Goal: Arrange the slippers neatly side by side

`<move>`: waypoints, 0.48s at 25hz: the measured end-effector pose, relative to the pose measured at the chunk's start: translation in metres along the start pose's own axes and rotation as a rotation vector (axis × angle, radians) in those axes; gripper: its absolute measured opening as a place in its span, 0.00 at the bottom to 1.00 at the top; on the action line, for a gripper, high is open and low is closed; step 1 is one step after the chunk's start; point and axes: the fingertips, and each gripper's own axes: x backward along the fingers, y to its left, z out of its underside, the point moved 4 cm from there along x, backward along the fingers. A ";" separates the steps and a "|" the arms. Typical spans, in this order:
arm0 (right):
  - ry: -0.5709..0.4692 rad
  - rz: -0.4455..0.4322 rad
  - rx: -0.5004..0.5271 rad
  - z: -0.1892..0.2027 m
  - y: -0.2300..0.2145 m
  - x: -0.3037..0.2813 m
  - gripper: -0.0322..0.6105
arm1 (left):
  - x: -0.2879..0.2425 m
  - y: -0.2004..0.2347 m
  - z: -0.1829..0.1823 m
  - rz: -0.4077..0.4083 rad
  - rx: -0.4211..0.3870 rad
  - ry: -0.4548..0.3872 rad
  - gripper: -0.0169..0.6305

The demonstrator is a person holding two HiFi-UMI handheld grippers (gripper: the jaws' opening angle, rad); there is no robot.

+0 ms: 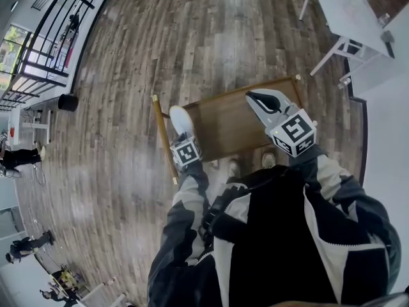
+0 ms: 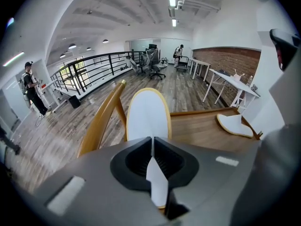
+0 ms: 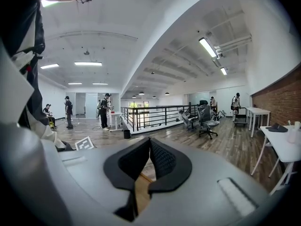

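My left gripper (image 1: 183,137) (image 2: 152,147) is shut on the heel edge of a white slipper (image 1: 180,120) (image 2: 148,113) with a yellow rim, held up over the left end of a low wooden table (image 1: 223,130) (image 2: 200,131). A second white slipper (image 2: 234,125) lies flat on the tabletop toward its right end; in the head view it is hidden under my right gripper. My right gripper (image 1: 257,97) (image 3: 149,142) hovers above the table's right part, its jaws shut with nothing between them. Its grey body (image 2: 282,69) also shows in the left gripper view.
The table has a raised rim and a yellow wooden rail (image 1: 162,139) (image 2: 101,119) at its left end. The person's feet (image 1: 234,167) stand by its near edge. A white desk (image 1: 348,11) (image 2: 233,84) is at the right; a black bin (image 1: 67,102) and railing (image 1: 57,37) at the left.
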 end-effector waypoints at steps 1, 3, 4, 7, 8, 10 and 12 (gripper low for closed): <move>0.003 0.003 0.001 0.001 0.000 0.001 0.07 | -0.004 0.001 0.001 0.000 0.007 0.006 0.08; 0.011 0.013 0.005 0.002 -0.001 0.002 0.07 | -0.014 0.004 0.003 0.001 0.013 0.020 0.08; 0.016 0.020 0.007 0.003 -0.002 0.003 0.07 | -0.019 0.005 0.004 0.000 0.011 0.030 0.08; 0.029 0.049 0.007 0.007 -0.007 0.008 0.07 | -0.033 0.005 0.009 -0.002 -0.006 0.067 0.08; 0.034 0.060 0.005 0.008 -0.010 0.010 0.07 | -0.038 0.005 0.011 0.000 -0.009 0.078 0.08; 0.044 0.081 0.002 0.010 -0.015 0.013 0.07 | -0.047 0.003 0.012 0.002 -0.016 0.097 0.08; 0.053 0.098 0.001 0.010 -0.019 0.014 0.07 | -0.057 0.000 0.013 0.016 -0.012 0.112 0.08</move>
